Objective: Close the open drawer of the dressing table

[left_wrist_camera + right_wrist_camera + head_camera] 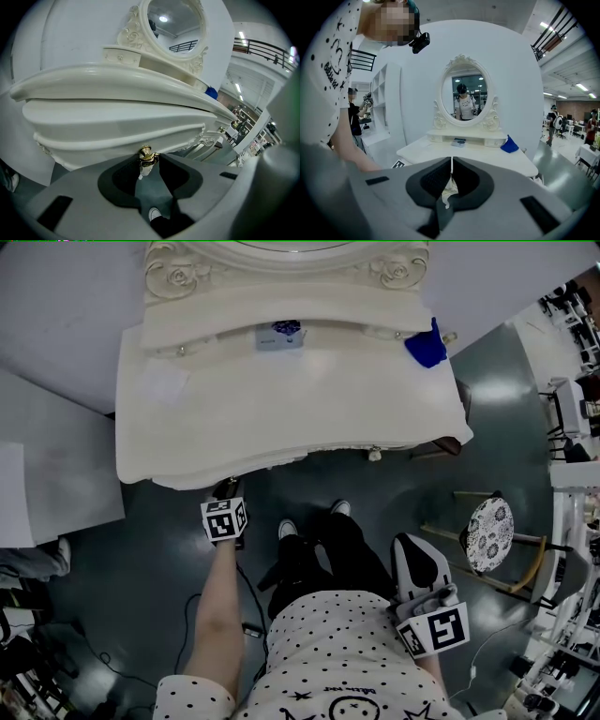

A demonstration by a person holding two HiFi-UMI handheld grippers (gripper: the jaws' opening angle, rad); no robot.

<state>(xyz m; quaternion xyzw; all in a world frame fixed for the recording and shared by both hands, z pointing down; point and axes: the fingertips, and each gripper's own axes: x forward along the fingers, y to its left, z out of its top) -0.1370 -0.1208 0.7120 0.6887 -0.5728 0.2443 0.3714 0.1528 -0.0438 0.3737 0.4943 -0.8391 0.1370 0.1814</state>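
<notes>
The cream dressing table fills the top of the head view. My left gripper reaches under its front edge on the left side. In the left gripper view, a gold drawer knob sits between the jaw tips and touches both, on the curved drawer front. How far out the drawer stands cannot be told. My right gripper is held back by my body, away from the table, and shut on nothing. In the right gripper view the right gripper points at the table and the oval mirror.
A blue cloth and a small box lie at the back of the tabletop. A second knob hangs under the front edge at right. A stool with a patterned seat stands to the right. Cables run across the dark floor by my feet.
</notes>
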